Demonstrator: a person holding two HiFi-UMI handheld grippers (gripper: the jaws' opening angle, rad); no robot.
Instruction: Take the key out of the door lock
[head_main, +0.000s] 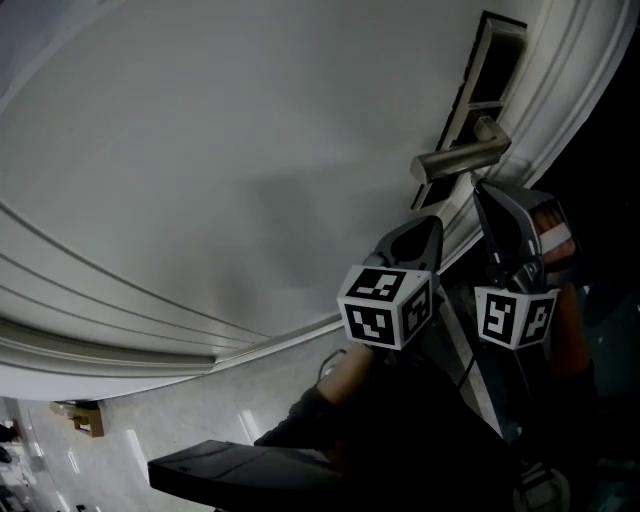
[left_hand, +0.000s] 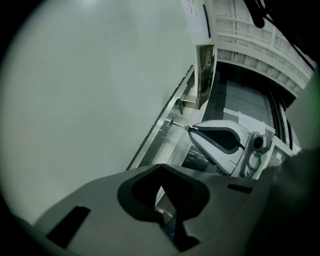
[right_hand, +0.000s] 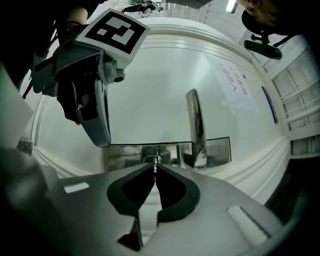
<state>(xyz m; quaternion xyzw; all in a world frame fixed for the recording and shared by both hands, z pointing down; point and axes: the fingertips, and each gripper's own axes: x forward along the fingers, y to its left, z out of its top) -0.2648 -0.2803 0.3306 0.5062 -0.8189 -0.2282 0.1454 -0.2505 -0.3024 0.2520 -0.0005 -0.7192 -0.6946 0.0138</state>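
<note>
Our right tongs (right_hand: 155, 172) are clenched on the key (right_hand: 155, 166), which sits in the door lock (right_hand: 153, 160) right at their tips. Our left tongs (left_hand: 160, 188), just beside them, are clenched on nothing.

2 grippers (head_main: 437, 222) (head_main: 479, 190), 1 key (right_hand: 155, 161), 1 handle (right_hand: 196, 125)

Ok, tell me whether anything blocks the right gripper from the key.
Nothing visible: the right gripper is shut on the key. The door handle stands beside it, the left gripper on the other side.
</note>
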